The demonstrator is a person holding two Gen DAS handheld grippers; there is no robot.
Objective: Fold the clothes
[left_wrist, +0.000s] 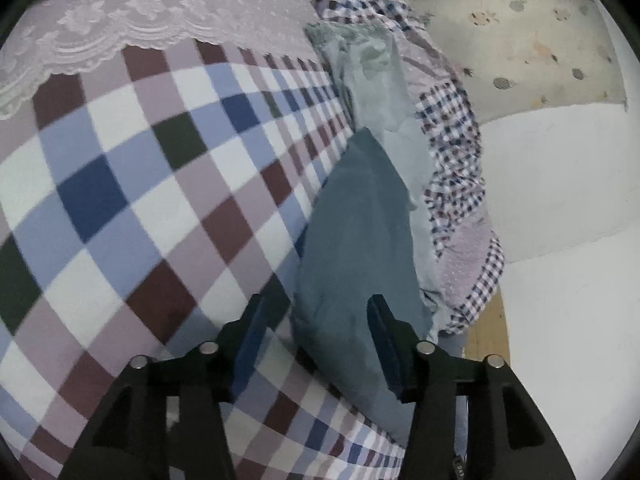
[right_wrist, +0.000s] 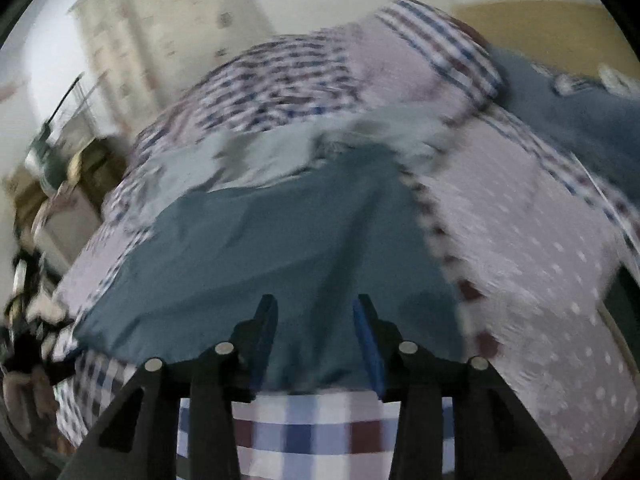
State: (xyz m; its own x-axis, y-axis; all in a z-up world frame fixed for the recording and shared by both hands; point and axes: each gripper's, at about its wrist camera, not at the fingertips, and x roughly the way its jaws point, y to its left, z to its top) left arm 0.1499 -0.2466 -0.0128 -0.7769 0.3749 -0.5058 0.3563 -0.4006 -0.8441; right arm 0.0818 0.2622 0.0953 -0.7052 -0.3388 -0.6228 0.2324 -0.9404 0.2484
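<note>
The teal garment point(left_wrist: 360, 240) lies folded on the checked bedspread point(left_wrist: 140, 184), occupying the centre to 5 o'clock of the left wrist view with a paler grey-green layer point(left_wrist: 376, 80) beyond it toward 12 o'clock; the right wrist view, which is motion-blurred, shows the same garment point(right_wrist: 260, 248) spread across the centre. The left gripper point(left_wrist: 316, 320) stands open, its jaws apart over the near edge of the cloth without pressing it, and the right gripper point(right_wrist: 316, 312) is likewise open above the garment's near hem. No container appears, and no legible writing.
</note>
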